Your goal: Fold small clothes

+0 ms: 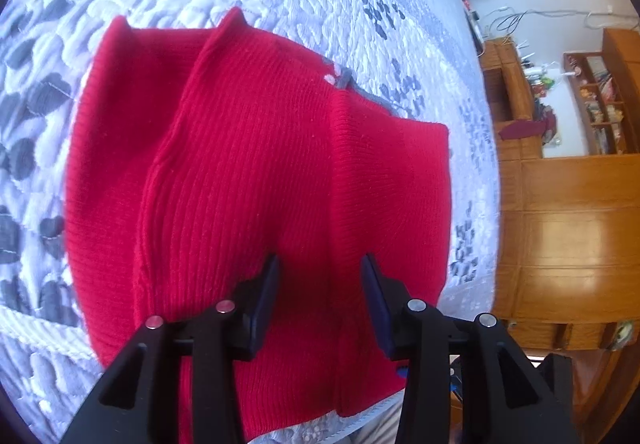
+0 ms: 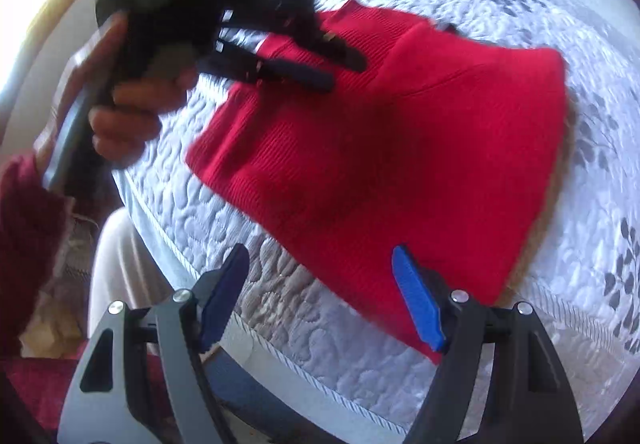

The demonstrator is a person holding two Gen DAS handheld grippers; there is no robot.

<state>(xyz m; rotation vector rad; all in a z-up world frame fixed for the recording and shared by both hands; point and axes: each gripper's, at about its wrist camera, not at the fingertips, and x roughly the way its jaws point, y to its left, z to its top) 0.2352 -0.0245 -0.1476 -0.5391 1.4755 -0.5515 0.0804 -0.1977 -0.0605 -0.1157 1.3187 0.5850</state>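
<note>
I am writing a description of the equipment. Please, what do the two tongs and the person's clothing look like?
Both tongs have black angular frames with silver round bolts. The right tongs carry bright blue ribbed pads; the left tongs carry darker blue pads. The hand holding the left tool comes from a dark red knitted sleeve. Pale trousers show below.
</note>
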